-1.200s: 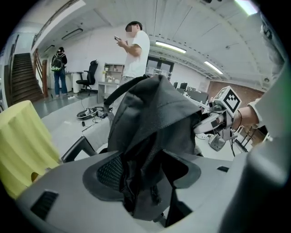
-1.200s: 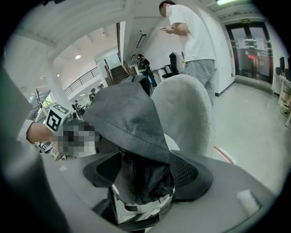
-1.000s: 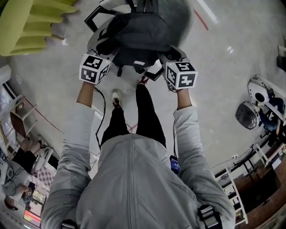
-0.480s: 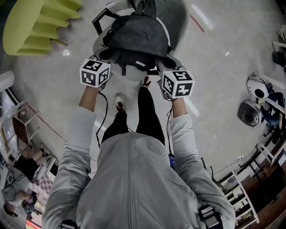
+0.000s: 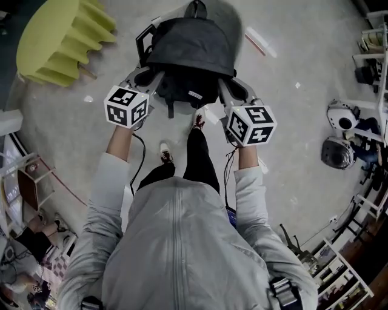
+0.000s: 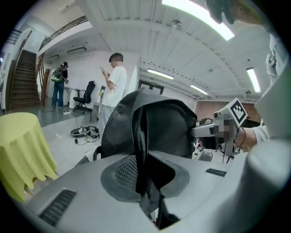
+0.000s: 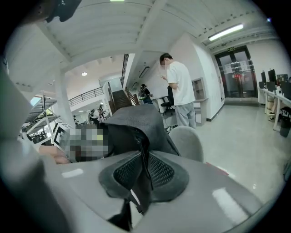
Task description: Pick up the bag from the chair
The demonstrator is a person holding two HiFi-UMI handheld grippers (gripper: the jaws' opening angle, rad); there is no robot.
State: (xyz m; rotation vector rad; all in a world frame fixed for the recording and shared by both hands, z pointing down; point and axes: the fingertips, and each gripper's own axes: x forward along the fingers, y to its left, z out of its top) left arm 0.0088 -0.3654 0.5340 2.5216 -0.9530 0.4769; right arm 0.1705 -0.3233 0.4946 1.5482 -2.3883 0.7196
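Item: dark grey fabric backpack bag, soft, with a rounded top. It is held up between the two grippers directly in front of the person, over the grey round-backed chair. The chair's black armrest shows at the bag's left edge. Whether the bag's base touches the seat cannot be told. Left gripper: at the bag's lower left side, jaws closed narrowly on a black padded shoulder strap, which runs up from between the mesh-faced pads to the bag's body. Right gripper: at the bag's lower right side, jaws likewise pressed together on a black strap edge, with a thin webbing tail hanging below. Each gripper carries a white cube with black square markers. Surroundings: pale concrete floor; yellow-green fluted object, well apart to the left; a standing person in a white T-shirt, beyond the chair. The holder's grey zip jacket and black trousers fill the lower part of the head view.
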